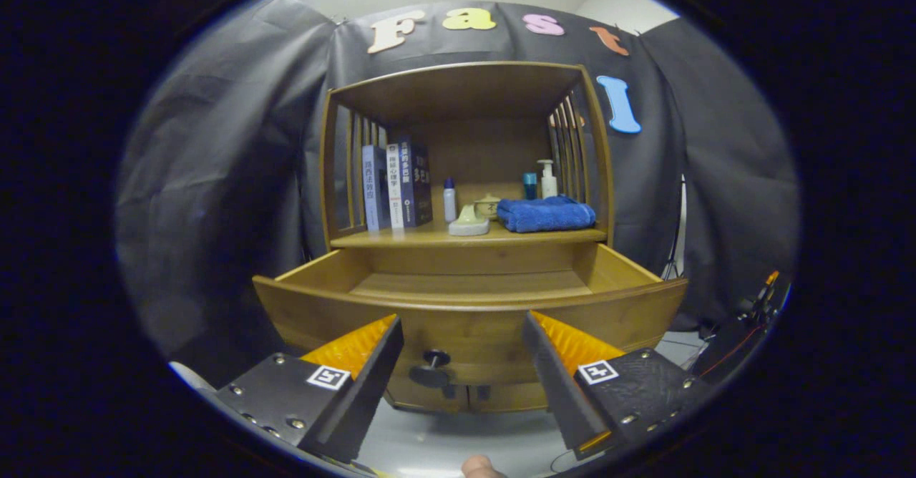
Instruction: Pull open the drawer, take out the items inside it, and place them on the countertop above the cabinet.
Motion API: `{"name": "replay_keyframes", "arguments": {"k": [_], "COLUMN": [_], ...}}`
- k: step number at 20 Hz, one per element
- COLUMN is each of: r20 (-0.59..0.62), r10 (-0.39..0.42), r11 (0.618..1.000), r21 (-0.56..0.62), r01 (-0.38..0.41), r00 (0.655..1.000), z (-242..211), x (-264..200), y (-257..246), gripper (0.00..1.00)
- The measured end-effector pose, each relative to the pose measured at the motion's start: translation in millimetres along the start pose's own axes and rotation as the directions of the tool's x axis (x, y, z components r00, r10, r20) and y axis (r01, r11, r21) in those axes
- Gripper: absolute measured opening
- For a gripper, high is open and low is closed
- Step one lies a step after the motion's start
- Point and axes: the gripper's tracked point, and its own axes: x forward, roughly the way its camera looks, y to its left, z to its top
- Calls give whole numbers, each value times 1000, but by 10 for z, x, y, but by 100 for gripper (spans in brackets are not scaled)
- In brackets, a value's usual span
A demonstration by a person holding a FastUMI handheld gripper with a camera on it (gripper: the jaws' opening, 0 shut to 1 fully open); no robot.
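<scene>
The drawer (469, 299) stands pulled out from the wooden cabinet (465, 177), its front panel bowed toward the camera and its floor in plain sight. No item can be made out on the part of the drawer floor that is visible; the strip just behind the front panel is hidden. A dark round knob (430, 372) sits at the middle of the drawer front, low down, between the two fingers and just ahead of them.

The gripper (461, 353) is held short of the drawer front, level with the knob. Its jaws are spread wide apart and grip nothing; neither finger touches the knob or the panel.

Above the drawer lies the bench (401, 237), the cabinet's top board under an open hutch with slatted sides. At its left end three books (397, 186) stand upright against the slats. Just right of them stands a small white bottle (449, 200) with a blue cap. At the front edge near the middle rests a pale soap dish (469, 223), with a small lidded jar (488, 206) just behind it. A folded blue towel (545, 214) takes up the right end, reaching the front edge. Behind the towel, toward the back right corner, stand a pump bottle (548, 179) and a teal container (529, 185) beside it.

A fingertip (481, 467) of the person shows below the fingers. Cables and stands (751, 320) lie on the floor to the cabinet's right.
</scene>
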Motion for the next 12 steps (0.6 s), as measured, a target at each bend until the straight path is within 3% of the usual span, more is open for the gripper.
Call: {"name": "replay_keyframes", "arguments": {"k": [7,12], "r20": [8,-16], "r10": [-4,10], "r11": [998,997], "r21": [-68,-82], "r01": [4,-11], "r00": [1000,1000], "z": [-361,-504], "x": [106,433], "y": [135,290], "gripper": [100,99]}}
